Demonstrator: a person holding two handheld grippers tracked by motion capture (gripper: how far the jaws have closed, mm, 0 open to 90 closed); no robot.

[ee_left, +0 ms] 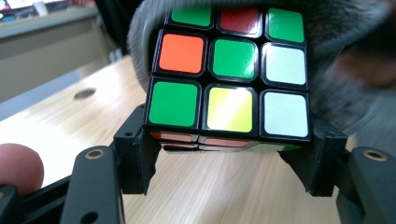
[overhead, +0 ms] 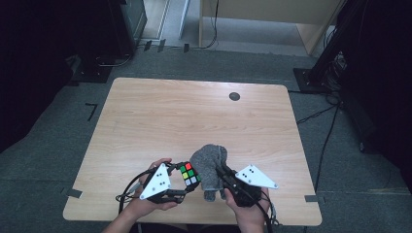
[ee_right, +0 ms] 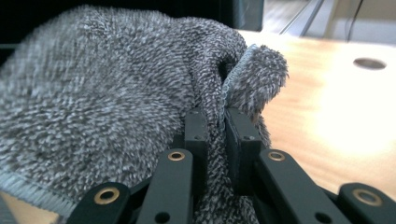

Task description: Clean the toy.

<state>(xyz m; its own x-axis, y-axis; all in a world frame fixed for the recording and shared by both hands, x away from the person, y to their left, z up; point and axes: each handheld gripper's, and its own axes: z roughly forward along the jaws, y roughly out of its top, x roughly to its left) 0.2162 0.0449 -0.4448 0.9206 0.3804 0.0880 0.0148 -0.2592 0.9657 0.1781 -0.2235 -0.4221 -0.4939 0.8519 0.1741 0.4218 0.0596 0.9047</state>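
Wiping step: left gripper [ee_left: 229, 158] clamps cube [ee_left: 229, 70], right gripper [ee_right: 217, 135] pinches cloth [ee_right: 107, 107]; next, rub cloth across cube.

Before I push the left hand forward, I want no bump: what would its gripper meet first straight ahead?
Probably the grey cloth. The left gripper is shut on the puzzle cube, and the cloth sits right behind and over the cube; the depth between them is hard to judge.
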